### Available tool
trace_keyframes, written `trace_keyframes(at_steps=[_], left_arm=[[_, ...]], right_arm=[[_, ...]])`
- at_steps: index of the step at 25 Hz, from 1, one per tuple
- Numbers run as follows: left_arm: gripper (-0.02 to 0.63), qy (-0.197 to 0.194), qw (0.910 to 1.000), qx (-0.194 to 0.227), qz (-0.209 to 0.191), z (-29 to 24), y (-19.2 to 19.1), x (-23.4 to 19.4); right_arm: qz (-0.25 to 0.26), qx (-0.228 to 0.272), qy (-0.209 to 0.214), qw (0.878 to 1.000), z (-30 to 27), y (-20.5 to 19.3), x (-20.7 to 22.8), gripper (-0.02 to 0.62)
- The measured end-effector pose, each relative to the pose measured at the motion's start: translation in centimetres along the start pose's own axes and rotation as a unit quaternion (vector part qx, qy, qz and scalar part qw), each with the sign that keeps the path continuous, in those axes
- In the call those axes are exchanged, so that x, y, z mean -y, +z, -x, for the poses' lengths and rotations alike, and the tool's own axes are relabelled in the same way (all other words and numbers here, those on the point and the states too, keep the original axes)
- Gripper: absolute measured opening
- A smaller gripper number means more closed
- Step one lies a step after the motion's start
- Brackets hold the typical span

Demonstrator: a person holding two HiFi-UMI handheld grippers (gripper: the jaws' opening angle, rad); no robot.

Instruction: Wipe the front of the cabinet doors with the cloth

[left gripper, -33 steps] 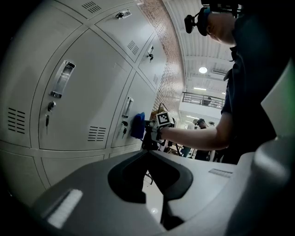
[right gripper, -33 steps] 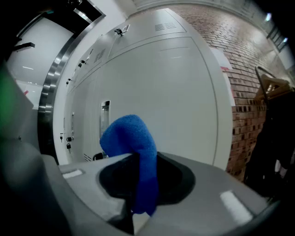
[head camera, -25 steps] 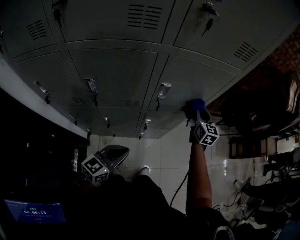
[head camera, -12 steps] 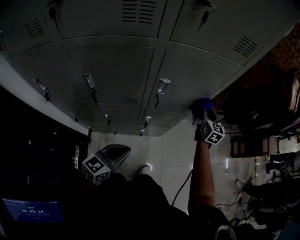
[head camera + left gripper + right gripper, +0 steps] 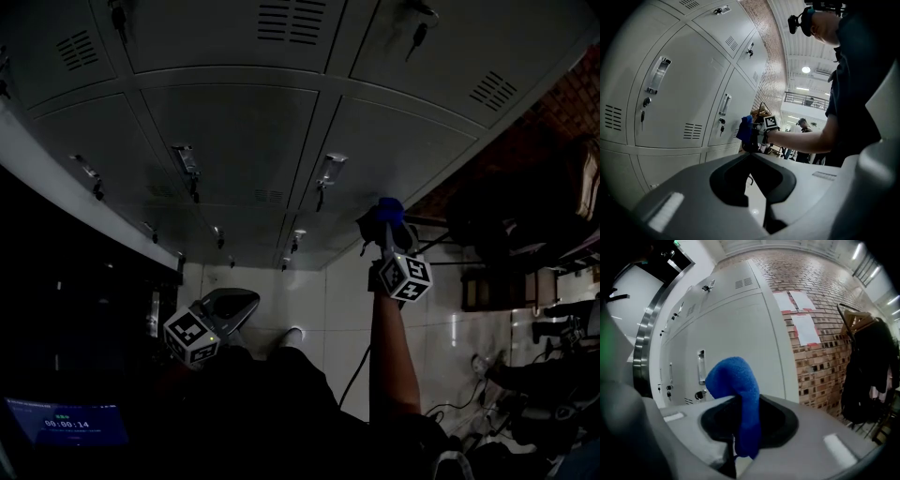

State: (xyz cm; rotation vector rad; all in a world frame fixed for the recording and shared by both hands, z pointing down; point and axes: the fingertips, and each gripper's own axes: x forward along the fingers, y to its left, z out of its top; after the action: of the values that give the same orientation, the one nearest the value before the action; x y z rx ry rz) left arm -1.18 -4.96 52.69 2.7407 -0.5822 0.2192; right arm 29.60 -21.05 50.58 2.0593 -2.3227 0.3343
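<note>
Looking down from the head view, the person is reaching the right tongs out on a straight arm toward the grey cabinet doors. A blue cloth is sticking out of their tip, close against the lower part of the right-hand door; whether it is touching the metal I cannot tell. The left tongs are hanging low near the person's body, well apart from the cloth, above the pale tiled floor.

Turning to the left gripper view, the left tongs are showing both jaws brought together at the tip, with nothing lying between them. Beyond them the right tongs are holding the cloth up just beside a door that is carrying an upright handle.

Moving to the right gripper view, the right tongs are clamping their jaws on the cloth. It is rising from between them and folding over to the left, toward the door front. A brick wall with pale papers is standing to the right of the cabinet, and a dark coat is hanging at the right edge.
</note>
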Motion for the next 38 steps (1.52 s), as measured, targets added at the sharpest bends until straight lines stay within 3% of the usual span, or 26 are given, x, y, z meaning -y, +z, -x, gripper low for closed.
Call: trace_keyframes(at_steps=[9, 15, 26, 38], left_arm=[[0.000, -0.003, 1.0000, 0.006, 0.000, 1.8, -0.4, -0.7], [0.000, 0.017, 0.9998, 0.009, 0.002, 3.8, -0.5, -1.8], [0.000, 0.053, 0.9984, 0.008, 0.015, 6.4, -1.1, -3.1], [0.000, 0.033, 0.9994, 0.000, 0.010, 3.6, -0.9, -2.8]], right_arm=[[0.025, -0.006, 0.109, 0.994, -1.3, -1.4, -12.9, 0.078], [0.035, -0.032, 0.140, 0.989, -3.9, -4.2, -17.0, 0.078], [0.015, -0.069, 0.120, 0.990, -7.3, -7.6, -15.9, 0.078], [0.007, -0.075, 0.067, 0.995, -7.3, -7.7, -8.7, 0.078]])
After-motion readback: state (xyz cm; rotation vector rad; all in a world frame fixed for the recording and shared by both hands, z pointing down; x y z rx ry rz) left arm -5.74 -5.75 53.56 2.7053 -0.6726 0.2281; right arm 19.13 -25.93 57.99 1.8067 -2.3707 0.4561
